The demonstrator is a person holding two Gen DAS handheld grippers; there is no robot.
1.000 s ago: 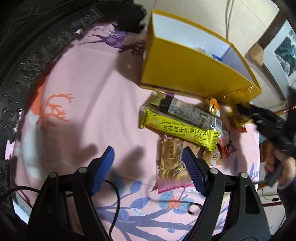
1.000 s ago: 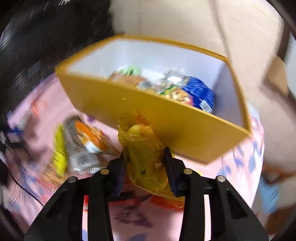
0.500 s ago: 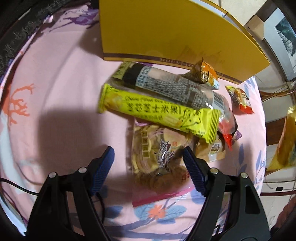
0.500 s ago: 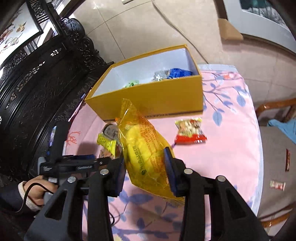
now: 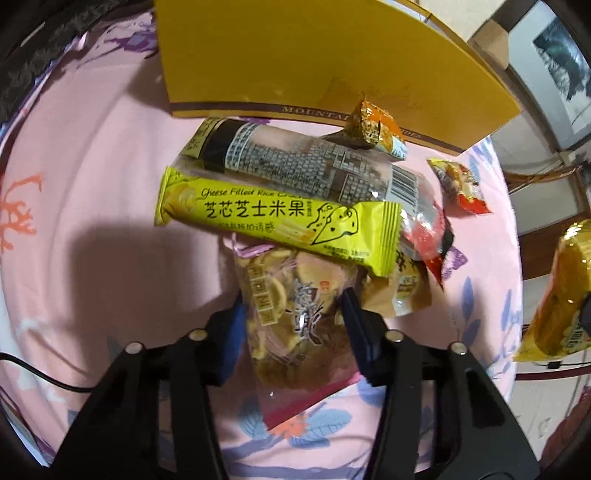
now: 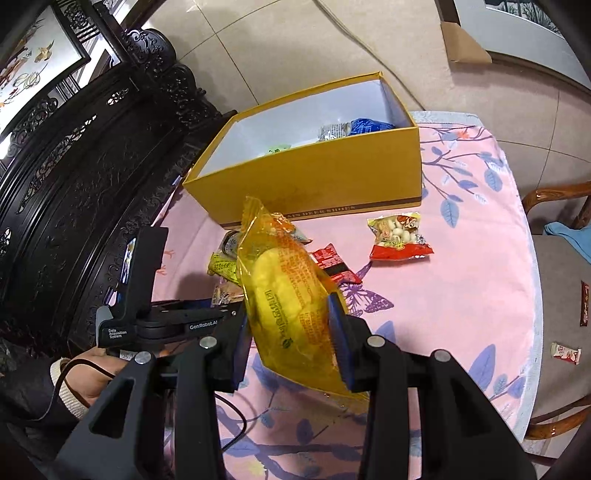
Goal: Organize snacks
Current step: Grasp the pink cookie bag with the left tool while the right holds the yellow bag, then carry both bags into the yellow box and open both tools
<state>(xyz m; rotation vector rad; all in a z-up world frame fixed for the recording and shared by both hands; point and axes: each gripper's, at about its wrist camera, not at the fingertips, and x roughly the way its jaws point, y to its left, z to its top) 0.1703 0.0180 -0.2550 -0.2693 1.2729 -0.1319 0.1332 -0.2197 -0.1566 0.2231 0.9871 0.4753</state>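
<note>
A round table under a pink tablecloth (image 6: 461, 295) printed with blue leaves and branches; beige floor tiles (image 6: 280, 48) beyond it; dark carved wooden furniture (image 6: 85, 155) along one side; a wooden chair (image 6: 554, 206) at the table's edge; what seems a framed picture (image 6: 517, 22) leaning against the wall.

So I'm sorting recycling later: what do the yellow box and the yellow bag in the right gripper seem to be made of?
The yellow box looks like matte cardboard: stiff flat walls, white inside, printed band along its base. The yellow bag seems thin glossy plastic film: translucent, crinkled, with glare, its contents showing through between the right gripper's fingers.
</note>
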